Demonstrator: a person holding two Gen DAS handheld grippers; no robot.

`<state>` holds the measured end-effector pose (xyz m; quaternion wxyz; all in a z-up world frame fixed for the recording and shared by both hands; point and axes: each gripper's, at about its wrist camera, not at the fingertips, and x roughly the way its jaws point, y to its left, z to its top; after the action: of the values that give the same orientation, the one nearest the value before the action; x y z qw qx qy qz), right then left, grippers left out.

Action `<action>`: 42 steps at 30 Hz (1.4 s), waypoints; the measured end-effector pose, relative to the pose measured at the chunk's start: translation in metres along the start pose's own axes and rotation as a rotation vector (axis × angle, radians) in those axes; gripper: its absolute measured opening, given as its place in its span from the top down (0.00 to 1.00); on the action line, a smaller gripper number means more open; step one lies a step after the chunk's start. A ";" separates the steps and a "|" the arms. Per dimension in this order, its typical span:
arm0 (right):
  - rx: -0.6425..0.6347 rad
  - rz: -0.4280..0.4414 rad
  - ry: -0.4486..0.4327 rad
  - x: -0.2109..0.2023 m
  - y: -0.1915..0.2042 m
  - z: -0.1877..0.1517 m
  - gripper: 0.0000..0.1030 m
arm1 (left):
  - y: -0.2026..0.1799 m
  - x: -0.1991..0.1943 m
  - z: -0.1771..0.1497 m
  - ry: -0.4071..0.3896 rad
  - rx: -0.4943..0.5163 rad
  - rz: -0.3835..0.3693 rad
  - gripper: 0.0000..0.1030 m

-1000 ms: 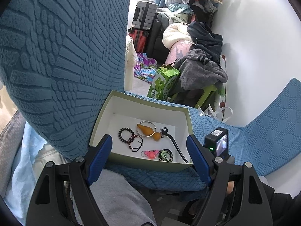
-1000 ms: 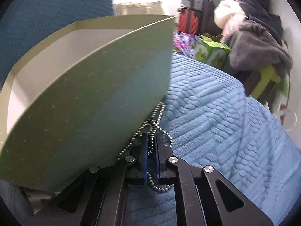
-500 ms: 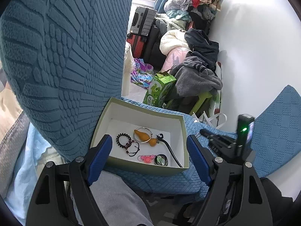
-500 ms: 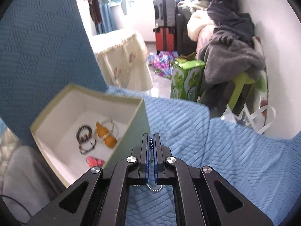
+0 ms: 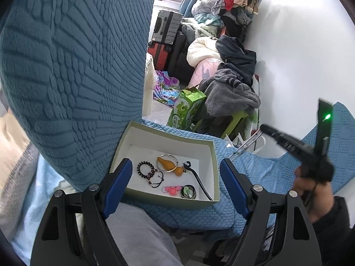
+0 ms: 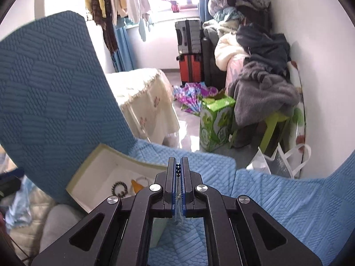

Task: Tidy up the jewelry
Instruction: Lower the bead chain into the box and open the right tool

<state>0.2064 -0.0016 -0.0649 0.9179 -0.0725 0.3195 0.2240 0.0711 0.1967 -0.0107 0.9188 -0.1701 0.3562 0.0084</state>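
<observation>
Most of the thin silver ball-bead chain is hidden: my right gripper has its jaws clenched on it, and in the right wrist view only a few dark beads show in the slit between the blue pads, with a short blurred end hanging under them. In the left wrist view the chain is a faint streak below the raised right gripper, too smeared to follow. My right hand and its dark sleeve are cut off at the frame's right edge.

My left gripper has its jaws released and wide, nothing between them; they frame the near wall of the shallow pale-green cardboard box with a white inside. In it lie a dark beaded bracelet, an orange gourd-shaped pendant on a metal ring, a black cord, a pink trinket and a green-and-black band; finer detail I cannot make out.

The box sits on a blue textured quilted cover, near its left edge, against a tall upright cushion in darker blue. The cover to the right of the box is bare. Beyond its far edge are a green printed carton, a grey fleece heap, stacked suitcases and a white wall
</observation>
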 end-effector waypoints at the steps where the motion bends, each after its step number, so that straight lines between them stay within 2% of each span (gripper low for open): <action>1: 0.001 0.003 -0.010 -0.006 0.004 0.008 0.99 | -0.001 -0.003 0.003 -0.005 0.007 -0.003 0.21; 11: -0.041 0.016 -0.092 -0.046 0.043 0.068 0.98 | -0.004 -0.020 0.022 -0.018 0.039 -0.016 0.21; 18: -0.064 0.052 -0.101 -0.045 0.062 0.076 0.98 | -0.008 -0.016 0.017 -0.010 0.064 -0.036 0.21; 27: -0.020 0.097 0.040 0.014 0.069 0.018 0.98 | 0.004 -0.005 0.003 0.013 0.056 -0.027 0.21; 36: 0.020 0.056 0.182 0.075 0.062 -0.056 0.98 | 0.016 -0.003 -0.012 0.019 0.044 0.011 0.21; 42: 0.043 0.018 0.227 0.093 0.055 -0.085 0.98 | 0.023 -0.001 -0.020 0.035 0.028 0.032 0.21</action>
<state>0.1989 0.0577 -0.1889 0.8751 -0.0747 0.4266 0.2158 0.0543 0.2122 -0.0313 0.9145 -0.1516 0.3749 0.0154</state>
